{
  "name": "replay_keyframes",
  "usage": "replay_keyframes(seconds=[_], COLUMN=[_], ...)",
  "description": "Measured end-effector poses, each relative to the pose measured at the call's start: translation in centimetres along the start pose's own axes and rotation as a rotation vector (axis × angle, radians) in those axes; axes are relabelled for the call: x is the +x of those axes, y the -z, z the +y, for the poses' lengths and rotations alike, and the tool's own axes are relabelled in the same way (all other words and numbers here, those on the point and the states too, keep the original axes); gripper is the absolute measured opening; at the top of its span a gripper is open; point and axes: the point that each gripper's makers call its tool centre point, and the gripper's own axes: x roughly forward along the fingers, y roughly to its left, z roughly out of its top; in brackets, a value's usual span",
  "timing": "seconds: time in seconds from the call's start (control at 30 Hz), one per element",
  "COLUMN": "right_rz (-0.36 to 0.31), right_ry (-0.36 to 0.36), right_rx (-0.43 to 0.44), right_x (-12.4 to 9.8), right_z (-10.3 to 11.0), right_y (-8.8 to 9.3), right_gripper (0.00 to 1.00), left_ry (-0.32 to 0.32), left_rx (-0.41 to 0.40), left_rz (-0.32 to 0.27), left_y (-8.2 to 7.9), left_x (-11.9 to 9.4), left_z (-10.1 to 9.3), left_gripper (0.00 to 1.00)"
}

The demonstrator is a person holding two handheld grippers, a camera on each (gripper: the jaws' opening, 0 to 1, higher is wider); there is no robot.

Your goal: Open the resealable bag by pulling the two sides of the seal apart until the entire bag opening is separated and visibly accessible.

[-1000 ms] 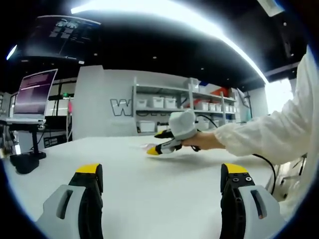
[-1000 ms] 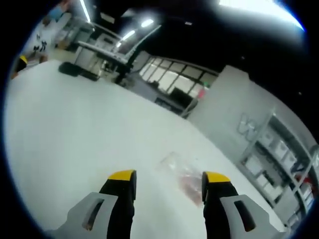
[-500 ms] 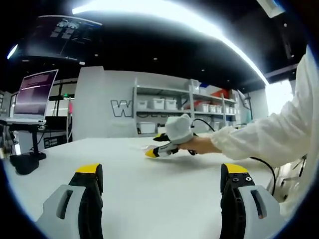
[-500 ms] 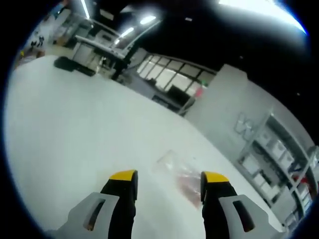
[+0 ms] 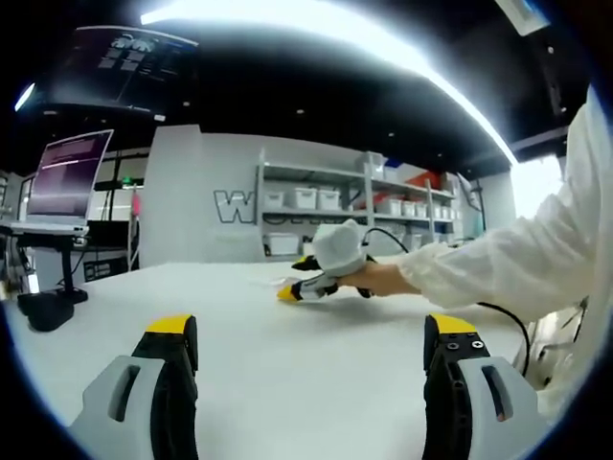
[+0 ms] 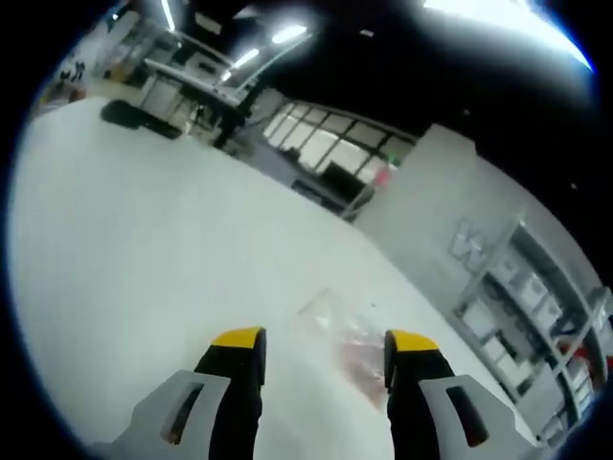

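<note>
Closing in on resealable bag [image 6: 347, 337] over last second | right gripper [image 6: 323, 337] jaws apart, empty, bag nearer between tips | left gripper [image 5: 311, 331] parked wide apart above table [image 5: 287, 383] | seal not yet gripped

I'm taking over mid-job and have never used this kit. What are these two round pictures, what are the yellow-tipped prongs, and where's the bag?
There is no robot arm here. A person holds a two-jaw gripper in each hand, and a fisheye camera rides on each one, looking forward along its jaws. The yellow-tipped prongs at the bottom of each picture are that gripper's own jaws.

In the left gripper view, the left gripper stands open over the white table, holding nothing. Farther off, a hand in a white sleeve holds the right gripper low over the table.

In the right gripper view, the right gripper is open too. Just beyond its tips lies the clear resealable bag, flat on the table, with something reddish inside. Neither gripper holds it yet.
</note>
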Motion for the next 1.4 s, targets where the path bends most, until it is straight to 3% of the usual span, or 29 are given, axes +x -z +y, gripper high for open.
replay_keyframes(seconds=[0.4, 1.07, 1.4], right_rz=[-0.010, -0.004, -0.017], right_ry=[0.012, 0.013, 0.027], right_rx=[0.008, -0.012, 0.006], right_x=[0.5, 1.8, 2.5], right_z=[-0.3, -0.6, -0.7], right_y=[0.2, 0.0, 0.1], right_gripper=[0.43, 0.42, 0.36], left_ry=[0.015, -0.003, -0.009], left_rx=[-0.009, -0.025, -0.036], left_rz=[0.000, -0.003, -0.002], left_y=[0.3, 0.6, 0.9], left_x=[0.3, 0.2, 0.1], left_z=[-0.4, 0.5, 0.9], left_gripper=[0.96, 0.96, 0.96])
